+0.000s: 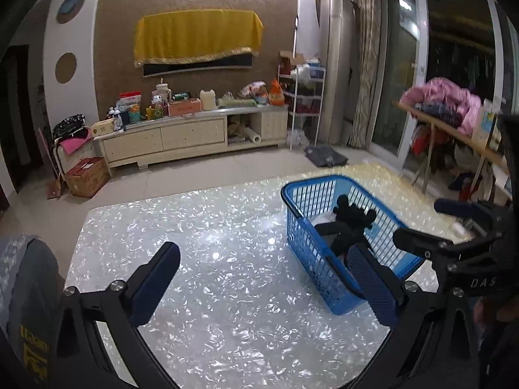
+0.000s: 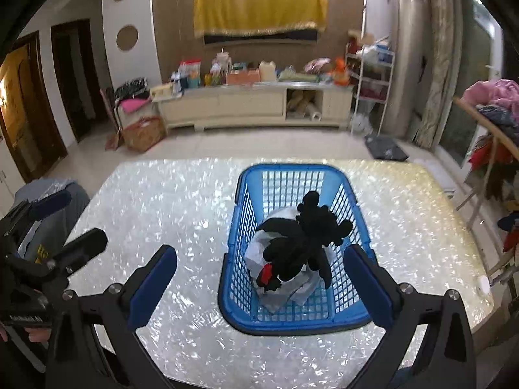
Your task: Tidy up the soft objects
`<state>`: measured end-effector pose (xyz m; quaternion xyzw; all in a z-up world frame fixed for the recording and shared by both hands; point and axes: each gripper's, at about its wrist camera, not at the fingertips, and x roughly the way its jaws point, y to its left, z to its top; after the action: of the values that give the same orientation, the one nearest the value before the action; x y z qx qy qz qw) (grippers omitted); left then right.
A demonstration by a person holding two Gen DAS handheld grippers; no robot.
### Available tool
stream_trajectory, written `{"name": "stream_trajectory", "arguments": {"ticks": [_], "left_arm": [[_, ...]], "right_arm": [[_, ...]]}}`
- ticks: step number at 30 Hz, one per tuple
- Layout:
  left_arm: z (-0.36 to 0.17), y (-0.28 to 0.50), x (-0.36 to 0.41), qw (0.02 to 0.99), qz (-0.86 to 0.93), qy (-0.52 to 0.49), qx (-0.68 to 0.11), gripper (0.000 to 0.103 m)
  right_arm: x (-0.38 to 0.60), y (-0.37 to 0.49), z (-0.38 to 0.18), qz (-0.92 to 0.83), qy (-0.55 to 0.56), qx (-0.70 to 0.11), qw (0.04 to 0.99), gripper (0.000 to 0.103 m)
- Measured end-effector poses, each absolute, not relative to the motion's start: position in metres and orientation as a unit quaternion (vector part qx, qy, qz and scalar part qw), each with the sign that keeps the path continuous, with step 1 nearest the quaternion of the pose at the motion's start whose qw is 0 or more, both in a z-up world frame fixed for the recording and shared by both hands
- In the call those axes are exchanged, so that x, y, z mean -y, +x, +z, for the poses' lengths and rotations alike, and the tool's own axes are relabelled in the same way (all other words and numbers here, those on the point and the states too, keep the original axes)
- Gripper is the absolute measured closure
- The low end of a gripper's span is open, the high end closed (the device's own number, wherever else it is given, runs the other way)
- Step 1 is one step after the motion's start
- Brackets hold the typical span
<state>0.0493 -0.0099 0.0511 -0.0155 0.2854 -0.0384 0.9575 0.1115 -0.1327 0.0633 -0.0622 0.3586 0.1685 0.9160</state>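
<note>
A blue plastic basket [image 2: 236, 278] stands on the shiny white table [image 2: 168, 201]. A black plush toy [image 2: 301, 240] with a red spot lies in it on top of grey-white cloth [image 2: 301, 287]. My right gripper [image 2: 259, 278] is open and empty above the basket's near end. In the left wrist view the basket [image 1: 301, 236] is to the right with the plush toy [image 1: 352, 223] inside. My left gripper [image 1: 266, 278] is open and empty over the table, left of the basket. The right gripper [image 1: 431, 227] shows at the right edge there.
A grey garment [image 1: 29, 285] hangs at the table's left edge. A cream TV cabinet [image 2: 253, 103] with clutter stands by the far wall. A cardboard box [image 1: 86, 176] sits on the floor. A rack of clothes [image 1: 451, 107] stands at the right.
</note>
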Motion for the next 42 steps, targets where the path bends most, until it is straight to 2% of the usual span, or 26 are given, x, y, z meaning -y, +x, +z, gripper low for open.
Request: {"name": "stream_trajectory", "arguments": {"ticks": [13, 42], "left_arm": [[0.059, 0.01, 0.0, 0.966, -0.028, -0.02, -0.255, 0.0], [0.056, 0.006, -0.002, 0.967, -0.02, -0.024, -0.253, 0.0]], "right_arm": [[0.119, 0.078, 0.062, 0.168, -0.056, -0.302, 0.937, 0.0], [0.107, 0.072, 0.057, 0.18, -0.06, -0.299, 0.935, 0.0]]}}
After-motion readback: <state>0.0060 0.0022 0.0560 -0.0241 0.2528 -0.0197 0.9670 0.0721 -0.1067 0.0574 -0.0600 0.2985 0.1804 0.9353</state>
